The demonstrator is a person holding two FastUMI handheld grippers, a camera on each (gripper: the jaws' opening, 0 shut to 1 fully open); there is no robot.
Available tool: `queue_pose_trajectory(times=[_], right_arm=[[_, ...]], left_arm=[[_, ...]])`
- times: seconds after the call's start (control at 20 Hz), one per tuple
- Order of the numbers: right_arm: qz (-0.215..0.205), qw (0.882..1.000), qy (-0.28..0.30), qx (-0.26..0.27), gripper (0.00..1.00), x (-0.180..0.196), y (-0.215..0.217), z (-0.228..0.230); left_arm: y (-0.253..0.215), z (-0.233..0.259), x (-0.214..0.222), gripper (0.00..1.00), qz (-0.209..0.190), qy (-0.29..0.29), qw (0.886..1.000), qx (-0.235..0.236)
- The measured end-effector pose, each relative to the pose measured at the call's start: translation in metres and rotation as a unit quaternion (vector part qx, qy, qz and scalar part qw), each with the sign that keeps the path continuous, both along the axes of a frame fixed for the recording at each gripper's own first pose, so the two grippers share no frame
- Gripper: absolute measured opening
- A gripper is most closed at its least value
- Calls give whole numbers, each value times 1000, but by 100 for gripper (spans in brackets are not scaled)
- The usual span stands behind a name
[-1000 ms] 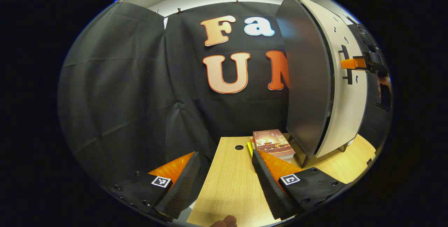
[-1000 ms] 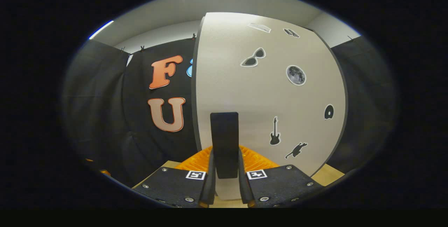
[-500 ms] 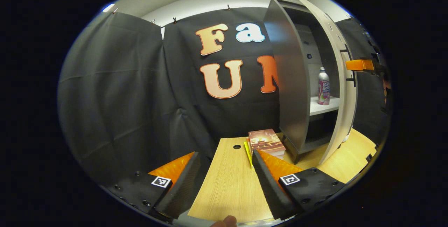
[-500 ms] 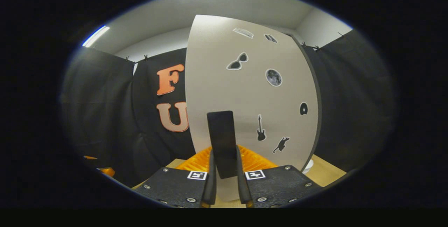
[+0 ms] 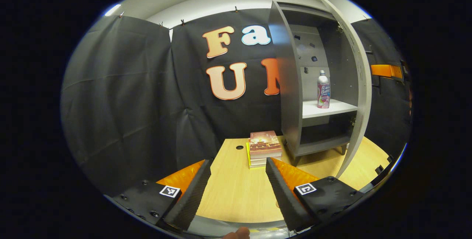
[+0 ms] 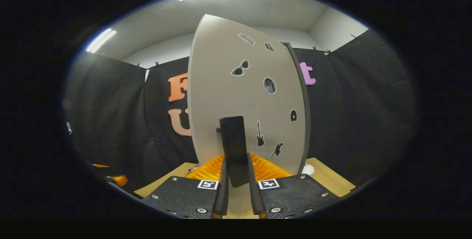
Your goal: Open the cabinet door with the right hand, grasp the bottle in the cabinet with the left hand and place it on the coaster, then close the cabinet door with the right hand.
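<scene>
The grey cabinet stands on the table with its pale door swung wide open. A white and pink bottle stands upright on the white shelf inside. My right gripper is shut on the door's black handle; it shows as an orange part past the door's edge. My left gripper is open low over the table, well short of the cabinet, with nothing between its fingers. A small white round thing, perhaps the coaster, lies by the door's lower corner.
A stack of books lies on the wooden table just left of the cabinet's foot. A cable hole sits beside the books. Black cloth walls close in the back and sides. Stickers dot the door's outer face.
My right gripper has pulled the door from nearly closed to wide open, baring the shelf and bottle. The left gripper's view has turned toward the cabinet's inside.
</scene>
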State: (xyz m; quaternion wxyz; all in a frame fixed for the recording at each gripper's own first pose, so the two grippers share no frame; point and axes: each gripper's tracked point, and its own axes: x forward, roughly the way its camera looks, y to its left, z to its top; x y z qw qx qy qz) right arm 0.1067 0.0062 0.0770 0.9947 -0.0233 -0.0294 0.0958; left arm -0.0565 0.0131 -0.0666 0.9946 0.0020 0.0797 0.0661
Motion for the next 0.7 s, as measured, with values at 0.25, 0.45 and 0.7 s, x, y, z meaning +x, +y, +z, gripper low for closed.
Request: queue_pose_trajectory(times=[0.25, 0.45, 0.7], right_arm=[[-39, 999, 0, -7, 24, -32, -67, 3], [-50, 999, 2, -12, 24, -47, -115, 5], [-64, 998, 1, -14, 24, -49, -155, 12]], left_arm=[[-39, -3, -7, 98, -16, 7, 1000, -8], [-68, -1, -11, 98, -37, 5, 999, -5], [-84, 0, -15, 98, -50, 7, 999, -5]])
